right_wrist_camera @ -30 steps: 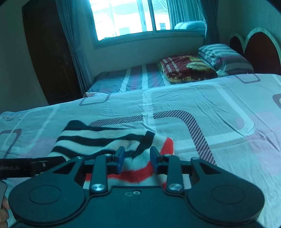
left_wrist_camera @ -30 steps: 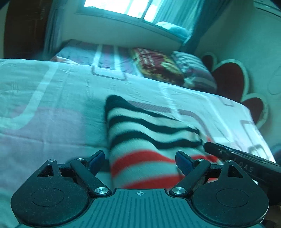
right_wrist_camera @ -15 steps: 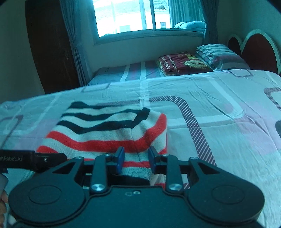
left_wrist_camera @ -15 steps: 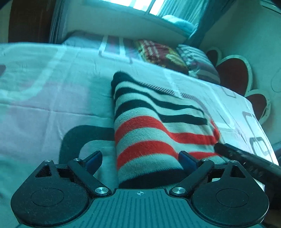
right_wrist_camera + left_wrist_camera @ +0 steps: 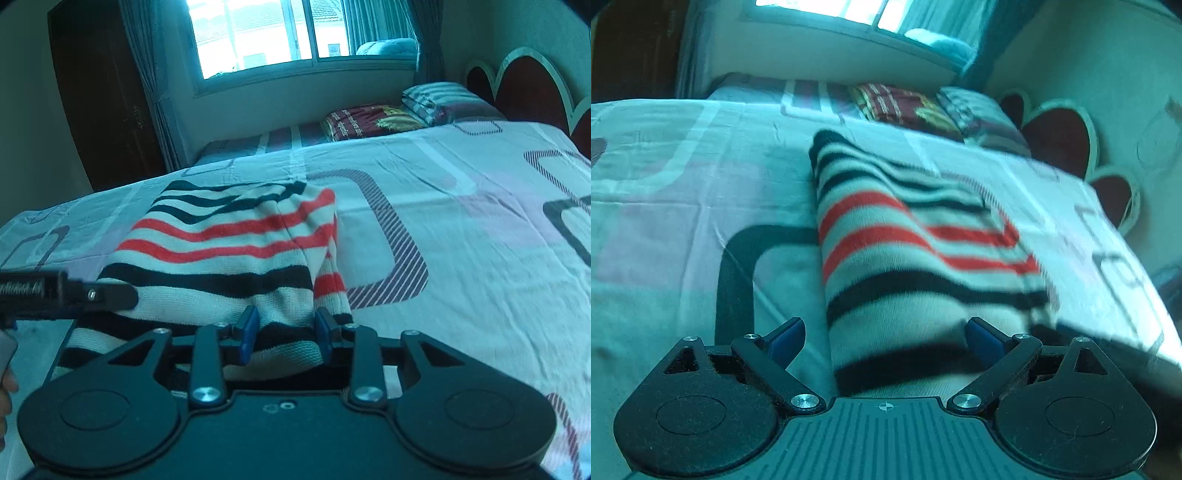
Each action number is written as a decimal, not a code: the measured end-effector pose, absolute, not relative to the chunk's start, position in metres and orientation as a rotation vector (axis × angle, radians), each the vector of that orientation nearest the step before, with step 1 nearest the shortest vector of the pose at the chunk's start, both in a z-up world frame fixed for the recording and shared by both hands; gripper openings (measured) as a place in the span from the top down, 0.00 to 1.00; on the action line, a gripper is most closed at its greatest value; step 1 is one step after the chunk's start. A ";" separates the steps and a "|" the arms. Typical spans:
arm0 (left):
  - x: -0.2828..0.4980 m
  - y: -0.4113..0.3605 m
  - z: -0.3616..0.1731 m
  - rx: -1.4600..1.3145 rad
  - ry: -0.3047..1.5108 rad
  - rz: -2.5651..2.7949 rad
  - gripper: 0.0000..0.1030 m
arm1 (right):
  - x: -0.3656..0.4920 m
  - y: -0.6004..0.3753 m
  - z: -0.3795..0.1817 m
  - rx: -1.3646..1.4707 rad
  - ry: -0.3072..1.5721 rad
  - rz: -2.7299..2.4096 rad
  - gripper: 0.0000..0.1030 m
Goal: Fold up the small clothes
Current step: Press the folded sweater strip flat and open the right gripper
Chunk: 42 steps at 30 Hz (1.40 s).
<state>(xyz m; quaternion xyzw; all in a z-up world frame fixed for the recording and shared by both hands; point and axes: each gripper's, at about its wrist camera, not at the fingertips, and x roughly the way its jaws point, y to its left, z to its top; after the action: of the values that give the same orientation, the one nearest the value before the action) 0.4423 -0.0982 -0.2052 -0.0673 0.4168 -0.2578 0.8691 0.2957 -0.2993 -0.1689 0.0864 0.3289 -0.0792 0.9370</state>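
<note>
A small knitted garment with black, red and white stripes [image 5: 905,258] lies folded on the patterned bed sheet [image 5: 683,206]; it also shows in the right wrist view [image 5: 221,251]. My left gripper [image 5: 886,338] is open wide, its blue pads either side of the garment's near end. My right gripper [image 5: 286,330] is partly open, its blue pads [image 5: 248,328] straddling the garment's near right corner without pinching it. The left gripper's finger [image 5: 66,291] shows at the left of the right wrist view.
The bed sheet [image 5: 461,221] spreads wide to the right. Pillows and a folded dark red blanket [image 5: 369,120] lie at the far end under the window. A scalloped headboard [image 5: 528,92] stands at the right. A dark wardrobe [image 5: 99,103] stands at the left.
Both grippers have pulled back toward the near edge, so more of the garment shows in front of them. The right gripper's pads have spread somewhat wider. The garment stays on the bed.
</note>
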 end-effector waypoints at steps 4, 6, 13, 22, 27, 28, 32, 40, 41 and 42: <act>0.442 -0.095 -0.203 -0.160 0.899 -0.530 0.09 | 0.287 -0.293 -0.152 0.177 0.652 -0.164 0.66; 0.437 -0.095 -0.200 -0.138 0.899 -0.540 0.09 | 0.278 -0.288 -0.146 0.172 0.643 -0.154 0.66; 0.426 -0.094 -0.214 -0.114 0.905 -0.555 0.09 | 0.267 -0.288 -0.167 0.167 0.695 -0.183 0.68; 0.423 -0.092 -0.207 -0.118 0.935 -0.568 0.09 | 0.263 -0.287 -0.160 0.195 0.701 -0.187 0.62; 0.426 -0.091 -0.198 -0.136 0.938 -0.577 0.09 | 0.265 -0.292 -0.149 0.236 0.687 -0.179 0.49; 0.426 -0.091 -0.195 -0.140 0.935 -0.579 0.09 | 0.265 -0.293 -0.146 0.241 0.680 -0.180 0.47; 0.431 -0.090 -0.181 -0.160 0.909 -0.572 0.09 | 0.271 -0.299 -0.138 0.242 0.658 -0.176 0.39; 0.461 -0.095 -0.167 -0.210 0.878 -0.510 0.09 | 0.303 -0.303 -0.125 0.200 0.619 -0.187 0.73; 0.465 -0.099 -0.166 -0.196 0.870 -0.510 0.09 | 0.310 -0.304 -0.127 0.195 0.623 -0.182 0.81; 0.469 -0.104 -0.165 -0.184 0.865 -0.516 0.09 | 0.317 -0.305 -0.129 0.199 0.633 -0.176 0.80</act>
<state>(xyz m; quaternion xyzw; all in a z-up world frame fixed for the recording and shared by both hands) 0.4695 -0.1042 -0.1650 -0.0878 0.4140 -0.2468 0.8718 0.3167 -0.3054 -0.1286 0.0977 0.3102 -0.0864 0.9417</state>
